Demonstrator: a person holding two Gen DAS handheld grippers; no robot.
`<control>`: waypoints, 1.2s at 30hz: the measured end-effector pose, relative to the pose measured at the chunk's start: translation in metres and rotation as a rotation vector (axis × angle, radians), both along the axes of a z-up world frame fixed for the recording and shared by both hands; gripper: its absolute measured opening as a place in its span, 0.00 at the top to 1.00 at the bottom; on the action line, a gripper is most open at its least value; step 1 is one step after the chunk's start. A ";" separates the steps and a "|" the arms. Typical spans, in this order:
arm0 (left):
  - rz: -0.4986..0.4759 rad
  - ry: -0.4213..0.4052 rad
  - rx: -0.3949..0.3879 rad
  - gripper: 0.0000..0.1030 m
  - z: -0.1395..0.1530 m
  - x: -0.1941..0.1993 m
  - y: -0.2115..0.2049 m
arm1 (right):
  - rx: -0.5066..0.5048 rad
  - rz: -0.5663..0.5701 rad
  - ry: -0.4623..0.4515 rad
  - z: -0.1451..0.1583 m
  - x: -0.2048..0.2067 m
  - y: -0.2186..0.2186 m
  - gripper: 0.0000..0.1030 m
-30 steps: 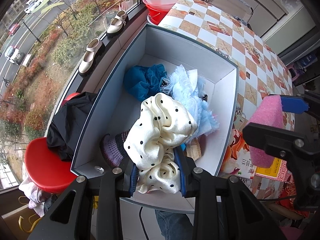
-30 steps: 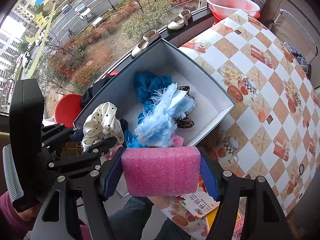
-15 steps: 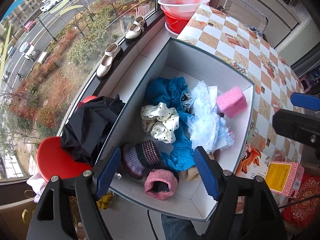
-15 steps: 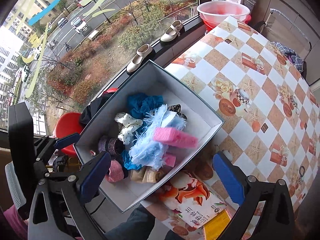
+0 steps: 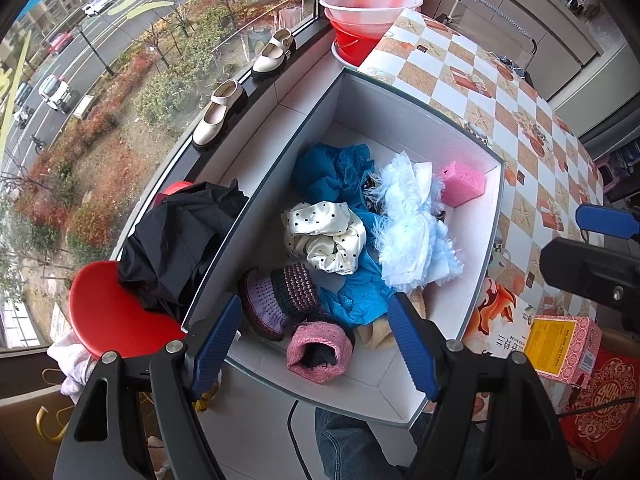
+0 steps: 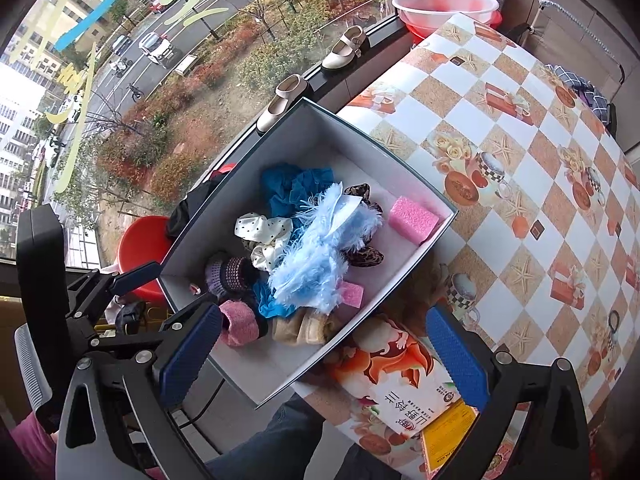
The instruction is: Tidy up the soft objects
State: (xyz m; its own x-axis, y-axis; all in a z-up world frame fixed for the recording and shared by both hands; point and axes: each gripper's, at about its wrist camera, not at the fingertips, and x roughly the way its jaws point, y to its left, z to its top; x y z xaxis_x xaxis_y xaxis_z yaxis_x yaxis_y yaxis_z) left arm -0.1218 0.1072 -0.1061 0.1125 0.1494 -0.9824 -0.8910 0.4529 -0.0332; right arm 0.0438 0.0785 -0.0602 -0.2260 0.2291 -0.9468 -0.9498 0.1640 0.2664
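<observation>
A white box at the table's edge holds soft items: a polka-dot cream cloth, a pink sponge, a light blue fluffy piece, blue cloth, knitted items and a pink cuff. My left gripper is open and empty above the box's near end. My right gripper is open and empty above the box's near corner.
The checked tablecloth stretches right of the box. A printed carton and a pink box lie at the near table edge. A red stool with black cloth stands left. Shoes and basins sit by the window.
Both grippers opened and pulled back. The polka-dot cloth dropped from the left gripper and the pink sponge from the right gripper into the box.
</observation>
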 end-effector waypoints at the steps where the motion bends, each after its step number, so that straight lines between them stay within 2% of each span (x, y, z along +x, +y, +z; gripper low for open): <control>1: 0.000 0.001 -0.001 0.24 0.000 -0.001 -0.001 | 0.000 0.001 -0.002 0.000 0.000 -0.001 0.00; 32: -0.057 0.010 -0.012 0.22 -0.003 0.009 -0.019 | -0.009 -0.034 0.001 0.003 0.002 -0.016 0.00; 34: -0.068 -0.018 0.009 0.22 0.000 0.009 -0.020 | -0.010 -0.035 0.000 0.003 0.002 -0.017 0.00; 36: -0.089 -0.088 0.050 0.22 0.011 0.007 -0.023 | -0.011 -0.041 0.003 0.003 0.002 -0.019 0.00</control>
